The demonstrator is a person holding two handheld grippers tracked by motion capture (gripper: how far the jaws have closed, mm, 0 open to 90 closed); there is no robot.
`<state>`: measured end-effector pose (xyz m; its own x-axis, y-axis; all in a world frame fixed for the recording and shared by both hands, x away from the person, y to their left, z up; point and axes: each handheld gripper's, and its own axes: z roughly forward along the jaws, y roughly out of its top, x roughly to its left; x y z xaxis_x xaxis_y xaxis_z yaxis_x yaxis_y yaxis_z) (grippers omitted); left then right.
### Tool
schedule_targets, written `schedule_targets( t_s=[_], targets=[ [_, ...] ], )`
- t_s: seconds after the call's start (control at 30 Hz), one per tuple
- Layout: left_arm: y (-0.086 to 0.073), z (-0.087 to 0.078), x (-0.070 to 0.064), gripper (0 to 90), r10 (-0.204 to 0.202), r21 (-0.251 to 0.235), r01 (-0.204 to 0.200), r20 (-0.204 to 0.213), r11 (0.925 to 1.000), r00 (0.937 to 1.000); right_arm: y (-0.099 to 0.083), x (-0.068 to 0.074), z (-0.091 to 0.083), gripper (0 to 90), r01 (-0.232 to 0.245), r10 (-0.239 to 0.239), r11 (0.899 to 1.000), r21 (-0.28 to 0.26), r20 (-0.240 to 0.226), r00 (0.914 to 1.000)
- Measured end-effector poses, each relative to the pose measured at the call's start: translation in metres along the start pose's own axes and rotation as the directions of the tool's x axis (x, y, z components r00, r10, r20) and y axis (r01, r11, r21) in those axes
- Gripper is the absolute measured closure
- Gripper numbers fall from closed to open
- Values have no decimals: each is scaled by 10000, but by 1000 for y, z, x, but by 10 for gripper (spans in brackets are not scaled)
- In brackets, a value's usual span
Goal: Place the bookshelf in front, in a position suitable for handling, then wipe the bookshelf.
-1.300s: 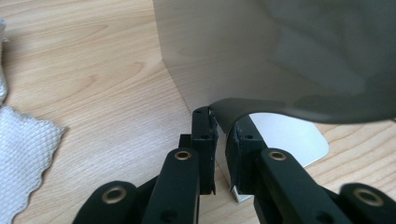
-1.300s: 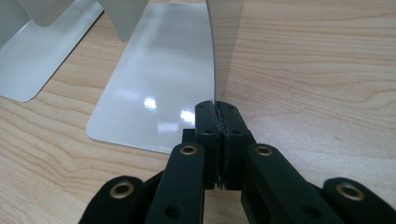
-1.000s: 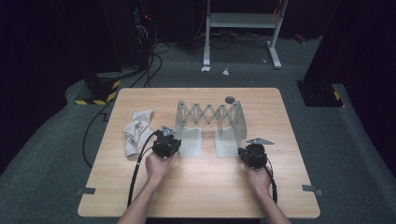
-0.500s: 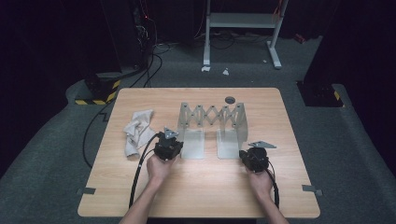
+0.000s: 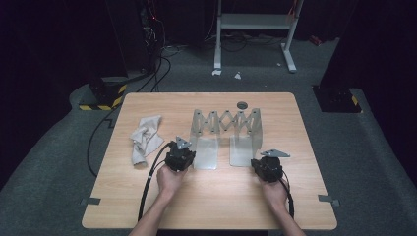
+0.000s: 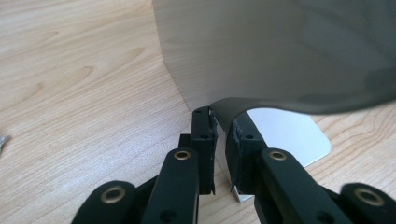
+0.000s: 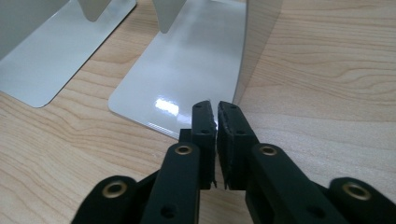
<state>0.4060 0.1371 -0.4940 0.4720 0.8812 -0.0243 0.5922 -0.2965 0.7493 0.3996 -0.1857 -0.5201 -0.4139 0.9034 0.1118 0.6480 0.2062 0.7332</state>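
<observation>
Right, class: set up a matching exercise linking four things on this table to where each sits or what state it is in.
Things:
1. crumpled white cloth
2. small dark round disc
3. left gripper
4. grey metal expanding bookend rack

Places or states:
A. table's far edge, behind the rack
B. jaws closed on the rack's base plate edge
C. table's left side
D. table's middle

Pairs: 1-C, 2-A, 3-B, 4-D

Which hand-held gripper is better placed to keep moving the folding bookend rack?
Left. The left hand-held gripper is clamped on the corner of the rack's left base plate. The right hand-held gripper is shut at the right base plate's near edge; any grip there is unclear.
</observation>
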Motion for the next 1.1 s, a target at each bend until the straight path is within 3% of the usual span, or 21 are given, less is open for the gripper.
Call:
schedule_targets(
  t_s=[0.13,0.2,0.37,0.57,0.63,0.87,1.1],
  targets=[
    [0,-2,1,744,83,-57,-82,106,10000,9999,-4,-1,-1,725,177,-182,9997,-186,-323,9993],
    [0,-6,2,704,-83,-218,88,246,9997,9997,-7,-1,-4,697,230,-239,9994,-243,-388,9990],
    [1,-12,5,551,-213,-403,231,444,9989,9988,-14,-5,-7,652,304,-304,9993,-221,5,9995],
    [0,-18,15,459,-324,-291,338,457,9990,9984,-16,-13,-4,562,51,-39,9995,-326,351,9994],
    [-2,-21,18,423,-377,-317,392,459,9987,9982,-12,-13,0,542,254,-235,9993,-282,659,9976],
    [-5,-33,35,387,-529,-370,532,71,9979,9986,-9,-17,2,506,68,-43,9994,-344,722,9974],
    [-9,-46,56,363,-947,-384,930,-433,9949,9946,-11,-8,1,548,660,-628,9968,-459,683,9957]
  ],
)
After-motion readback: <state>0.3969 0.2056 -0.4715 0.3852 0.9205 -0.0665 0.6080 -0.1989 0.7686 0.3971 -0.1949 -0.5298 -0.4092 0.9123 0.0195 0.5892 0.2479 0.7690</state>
